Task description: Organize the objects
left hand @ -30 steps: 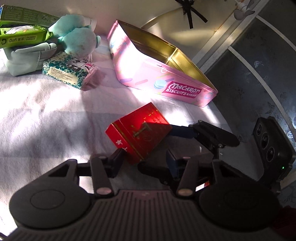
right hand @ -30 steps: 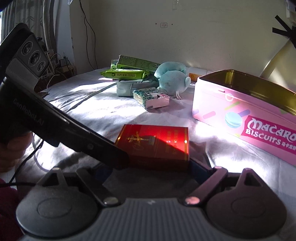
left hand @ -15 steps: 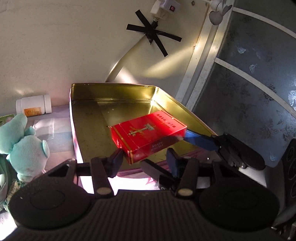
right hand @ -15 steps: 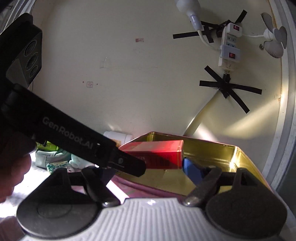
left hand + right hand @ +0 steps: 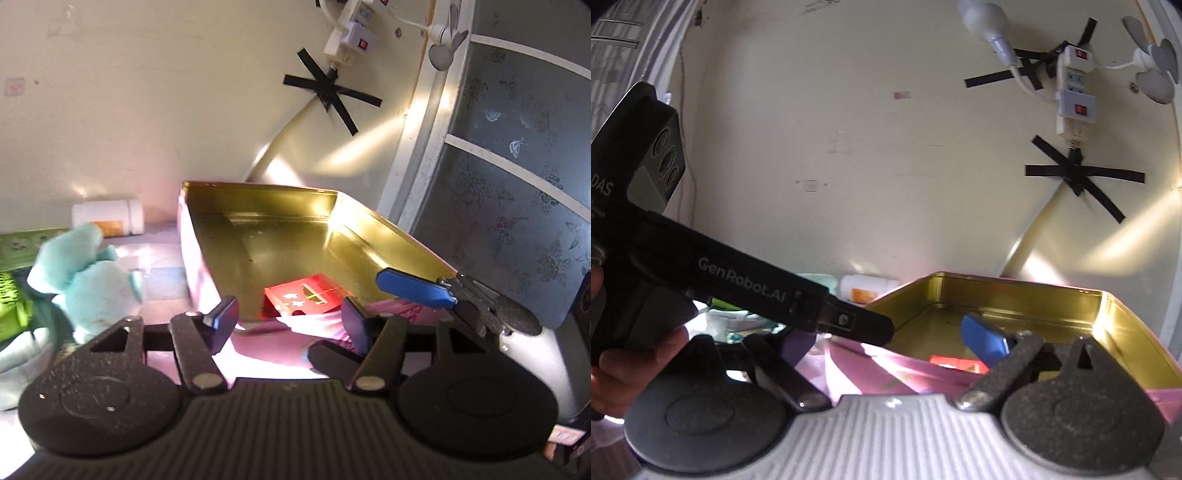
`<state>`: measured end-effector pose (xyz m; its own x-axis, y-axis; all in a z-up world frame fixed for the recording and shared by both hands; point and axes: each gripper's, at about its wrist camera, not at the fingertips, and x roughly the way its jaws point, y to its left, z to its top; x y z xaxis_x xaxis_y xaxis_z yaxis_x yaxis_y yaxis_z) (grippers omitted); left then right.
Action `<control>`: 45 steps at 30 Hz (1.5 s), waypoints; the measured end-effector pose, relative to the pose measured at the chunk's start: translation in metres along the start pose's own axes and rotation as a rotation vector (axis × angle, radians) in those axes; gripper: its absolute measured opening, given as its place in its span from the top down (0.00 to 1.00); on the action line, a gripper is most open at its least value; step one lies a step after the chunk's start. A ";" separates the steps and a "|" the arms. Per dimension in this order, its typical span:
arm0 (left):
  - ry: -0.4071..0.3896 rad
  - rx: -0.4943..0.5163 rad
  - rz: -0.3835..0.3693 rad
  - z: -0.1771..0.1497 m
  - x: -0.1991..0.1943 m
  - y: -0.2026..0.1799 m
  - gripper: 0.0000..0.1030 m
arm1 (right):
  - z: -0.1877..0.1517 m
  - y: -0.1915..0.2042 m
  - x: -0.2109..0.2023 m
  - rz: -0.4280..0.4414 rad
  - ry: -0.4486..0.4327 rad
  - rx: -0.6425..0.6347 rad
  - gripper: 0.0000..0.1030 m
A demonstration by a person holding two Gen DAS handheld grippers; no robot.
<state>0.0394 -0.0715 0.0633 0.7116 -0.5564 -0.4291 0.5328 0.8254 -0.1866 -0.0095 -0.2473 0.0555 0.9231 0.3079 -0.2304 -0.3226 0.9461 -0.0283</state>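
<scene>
Red box (image 5: 308, 298): we see it lying inside the pink tin (image 5: 258, 236), at its near wall.
Left gripper (image 5: 290, 319): spread, empty.
Right gripper (image 5: 890, 338): spread, empty.
Risk: our fingers snagging the tin's rim on withdrawal, tipping it.

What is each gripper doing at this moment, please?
Left gripper: open, empty; red box lies in the tin.
Right gripper: open, empty.

Tin (image 5: 373, 236) open on top, entry from above free. Floor bare toward the far wall; red box (image 5: 308, 297) takes the near end. Left gripper (image 5: 290, 319) and right gripper (image 5: 894, 338) both spread at the near rim, crowding that side. Plush (image 5: 88, 273) sits close beside the tin's left wall, white bottle (image 5: 109, 219) behind it. Wall right behind the tin.
</scene>
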 end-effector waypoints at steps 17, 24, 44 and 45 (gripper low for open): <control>0.014 -0.317 0.294 -0.076 -0.075 0.129 0.39 | -0.009 0.110 0.139 0.197 0.415 -0.163 0.22; 0.005 -0.316 0.187 -0.080 -0.082 0.123 0.39 | -0.024 0.117 0.083 0.241 0.380 -0.286 0.43; 0.128 -0.247 0.086 -0.050 -0.013 0.099 0.48 | -0.032 0.098 0.053 0.292 0.441 -0.002 0.21; 0.153 -0.260 0.071 -0.053 -0.011 0.100 0.54 | -0.032 0.100 0.053 0.287 0.441 -0.013 0.21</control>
<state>0.0606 0.0218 0.0021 0.6551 -0.4922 -0.5732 0.3352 0.8693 -0.3632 0.0008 -0.1394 0.0094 0.6223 0.4806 -0.6179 -0.5551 0.8275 0.0847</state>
